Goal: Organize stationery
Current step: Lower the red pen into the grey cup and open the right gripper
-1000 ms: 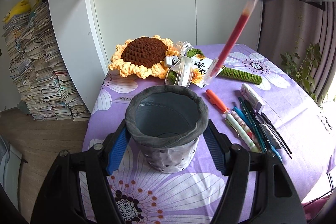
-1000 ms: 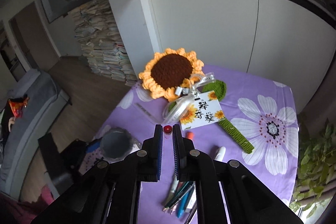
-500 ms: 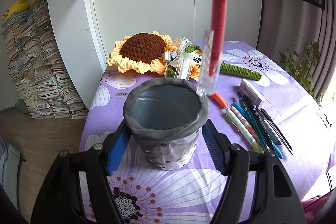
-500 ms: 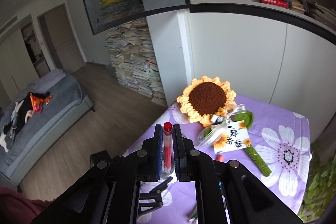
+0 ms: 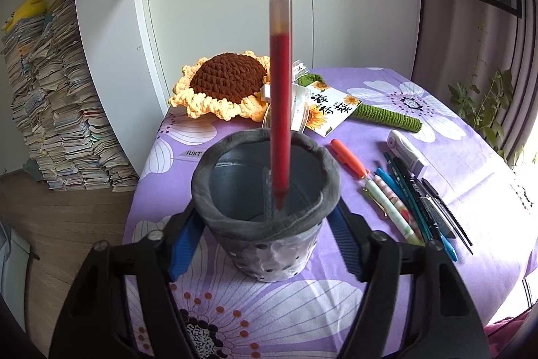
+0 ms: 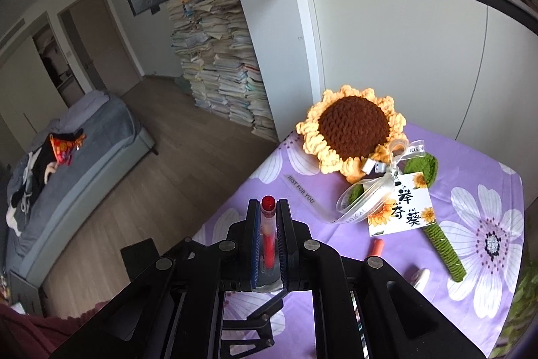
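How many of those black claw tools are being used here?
2. The left gripper is clamped around the pot on the table. The right gripper is above it, jaws shut on a red pen dipping into the pot. None seems hidden.

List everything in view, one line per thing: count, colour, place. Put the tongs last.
Grey fabric-lined pen pot: one, grey, on table between left tongs.
Red gel pen: one, red, upright, tip inside pot.
Loose pens: several, mixed colours, right of pot.
Orange marker: one, beside loose pens.
White correction tape: one, behind pens.
Crochet sunflower: one, yellow-brown, table's far side.
Purple floral tablecloth: one, covers table.
Left tongs: black, closed on pot.
Right tongs: black, closed on red pen.
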Motion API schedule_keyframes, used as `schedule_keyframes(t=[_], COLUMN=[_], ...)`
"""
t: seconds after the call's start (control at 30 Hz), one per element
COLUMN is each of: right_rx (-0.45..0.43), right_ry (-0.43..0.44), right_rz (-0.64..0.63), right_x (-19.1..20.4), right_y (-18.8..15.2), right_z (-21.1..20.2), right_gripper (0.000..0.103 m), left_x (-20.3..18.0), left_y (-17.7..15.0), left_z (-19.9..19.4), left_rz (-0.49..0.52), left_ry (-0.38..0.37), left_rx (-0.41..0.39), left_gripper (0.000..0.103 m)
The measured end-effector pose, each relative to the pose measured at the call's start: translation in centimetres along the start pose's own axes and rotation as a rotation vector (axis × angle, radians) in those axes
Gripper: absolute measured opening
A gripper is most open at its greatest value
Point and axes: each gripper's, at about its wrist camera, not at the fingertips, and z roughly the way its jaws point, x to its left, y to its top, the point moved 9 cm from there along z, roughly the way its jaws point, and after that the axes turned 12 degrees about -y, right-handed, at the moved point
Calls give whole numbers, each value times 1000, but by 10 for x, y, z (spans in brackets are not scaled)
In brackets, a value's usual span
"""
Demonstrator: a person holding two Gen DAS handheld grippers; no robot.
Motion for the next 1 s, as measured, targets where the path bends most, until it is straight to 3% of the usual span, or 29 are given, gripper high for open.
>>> schedule_keyframes(t=[0.3,0.53,0.8,1.0], right_rx=[46,23,17,-26], right_ry=[6,-75,-48,-9], right_rz=[-51,-73,-42,29], right_x=[9,3,-3,-21], right_y=[-20,-27,-30,-30], right_z=[21,33,35,9], right_gripper=[10,10,10,11], left_x=[0,-1,-3,-2], left_y=[1,-1,-2,-3], left_z=[-1,-1,-1,-1], left_rz=[11,12,20,20], left_ry=[7,10,15,17], left_rx=[-8,-6,-6,-5], left_gripper=[69,69,69,69])
